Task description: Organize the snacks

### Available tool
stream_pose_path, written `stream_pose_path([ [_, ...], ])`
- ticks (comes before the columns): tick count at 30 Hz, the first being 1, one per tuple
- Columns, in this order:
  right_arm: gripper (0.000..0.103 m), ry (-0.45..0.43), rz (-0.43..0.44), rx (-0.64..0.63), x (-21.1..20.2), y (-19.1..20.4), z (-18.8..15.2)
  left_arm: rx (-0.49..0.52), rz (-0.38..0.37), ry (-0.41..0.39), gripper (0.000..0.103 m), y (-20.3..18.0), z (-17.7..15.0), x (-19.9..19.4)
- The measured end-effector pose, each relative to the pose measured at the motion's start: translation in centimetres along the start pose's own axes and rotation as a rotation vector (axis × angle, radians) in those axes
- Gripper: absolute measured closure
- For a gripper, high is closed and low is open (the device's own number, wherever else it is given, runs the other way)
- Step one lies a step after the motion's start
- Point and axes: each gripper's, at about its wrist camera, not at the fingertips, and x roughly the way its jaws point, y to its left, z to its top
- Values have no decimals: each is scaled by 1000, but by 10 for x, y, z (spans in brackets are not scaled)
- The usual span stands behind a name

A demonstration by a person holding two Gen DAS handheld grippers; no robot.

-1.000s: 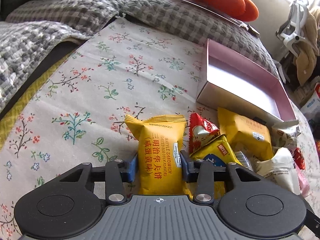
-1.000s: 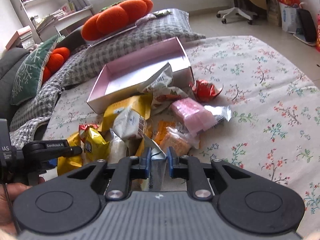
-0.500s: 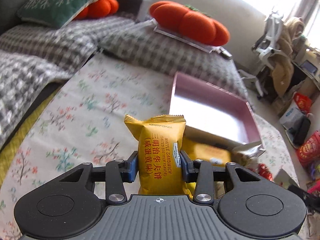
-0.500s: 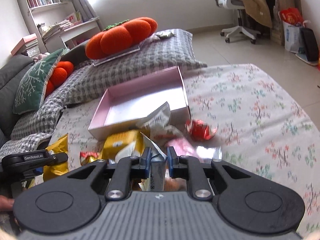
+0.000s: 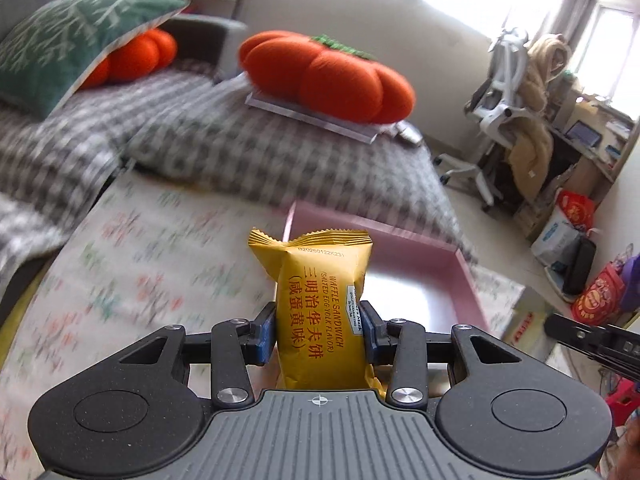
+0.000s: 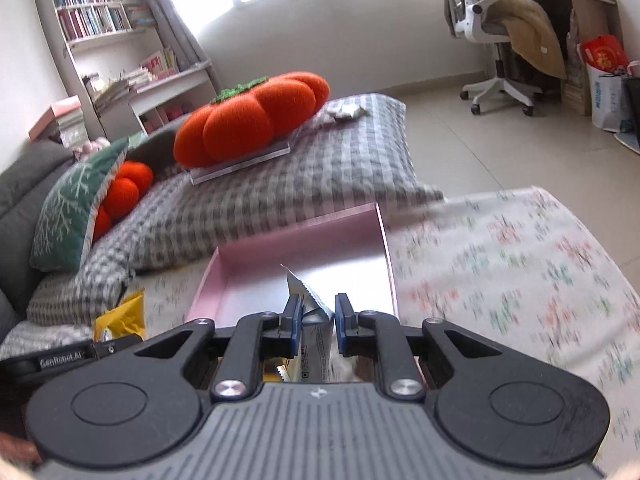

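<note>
Left wrist: yellow snack packet (image 5: 318, 312) between tool (image 5: 318, 330) pads.

floral cloth (image 5: 132, 280) motion-blurred, silver packet (image 6: 316, 320) lower half hidden

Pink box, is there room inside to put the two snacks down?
Yes. The pink box shows a bare floor from its far wall to its side walls. The flowered cloth right of it is bare too. It is crowded just below the right gripper, where more packets lie under the silver packet near the box's front edge.
</note>
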Motion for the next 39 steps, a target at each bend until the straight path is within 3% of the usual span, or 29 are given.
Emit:
stream_pose_path([
  [9,88,-38,-30,-50,45,-4,23,59,-71,0,64,-12,20,62],
  [15,88,20,-15,-71,72,-2,18,56,-44,50,64,-2,14,94],
  [24,87,69,-2,-86,77,9,6,74,-37,48,60,5,10,106],
  [27,79,85,7,-80,81,9,7,57,-51,36,49,10,15,102],
  [31,58,50,1,-51,72,3,15,52,-53,5,35,11,24,86],
  [35,47,35,-18,-37,57,-3,20,78,-9,20,27,7,22,73],
  [39,32,32,-22,-25,40,-8,20,61,-10,61,19,7,12,60],
])
